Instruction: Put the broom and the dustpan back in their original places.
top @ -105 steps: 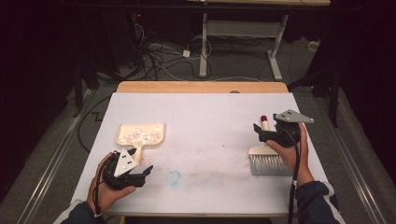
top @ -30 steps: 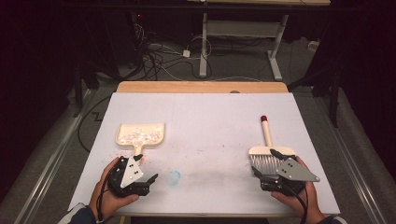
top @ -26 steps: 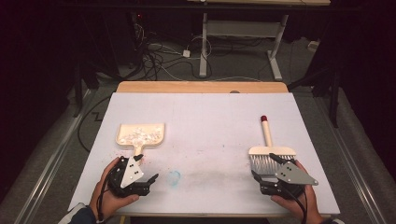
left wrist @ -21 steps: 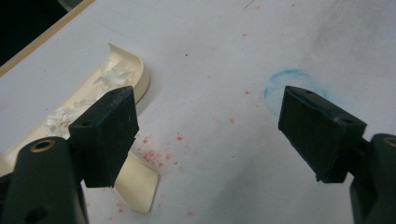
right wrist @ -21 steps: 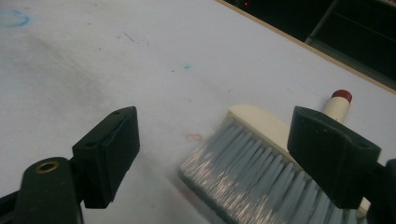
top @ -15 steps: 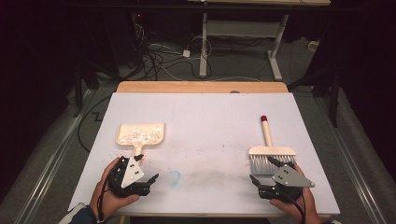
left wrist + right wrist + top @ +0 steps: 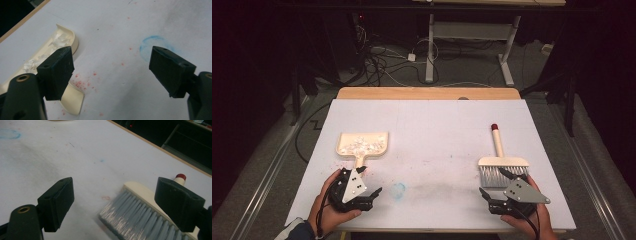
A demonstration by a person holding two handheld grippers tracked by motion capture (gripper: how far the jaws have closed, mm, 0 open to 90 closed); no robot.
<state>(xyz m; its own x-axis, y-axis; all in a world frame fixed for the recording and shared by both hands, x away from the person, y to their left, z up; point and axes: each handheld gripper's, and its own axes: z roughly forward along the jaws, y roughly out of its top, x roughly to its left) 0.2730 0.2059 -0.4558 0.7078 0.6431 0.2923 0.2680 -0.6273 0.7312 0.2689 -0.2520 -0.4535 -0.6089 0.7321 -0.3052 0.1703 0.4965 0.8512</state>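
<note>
With sweeping apparently done, 2 wide-open, empty grippers, left gripper (image 7: 373, 194) and right gripper (image 7: 490, 196), rest near the scrap-filled dustpan (image 7: 361, 145) and brush (image 7: 502, 165) lying on the surface (image 7: 437, 130).

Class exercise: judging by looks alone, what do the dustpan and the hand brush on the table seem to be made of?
Dustpan: probably moulded plastic; cream, smooth, thin curved wall with a soft sheen. Hand brush: cream back and handle, probably plastic or painted wood, with a red end cap; its bristles look synthetic, being fine, uniform, grey-blue and glossy.
</note>
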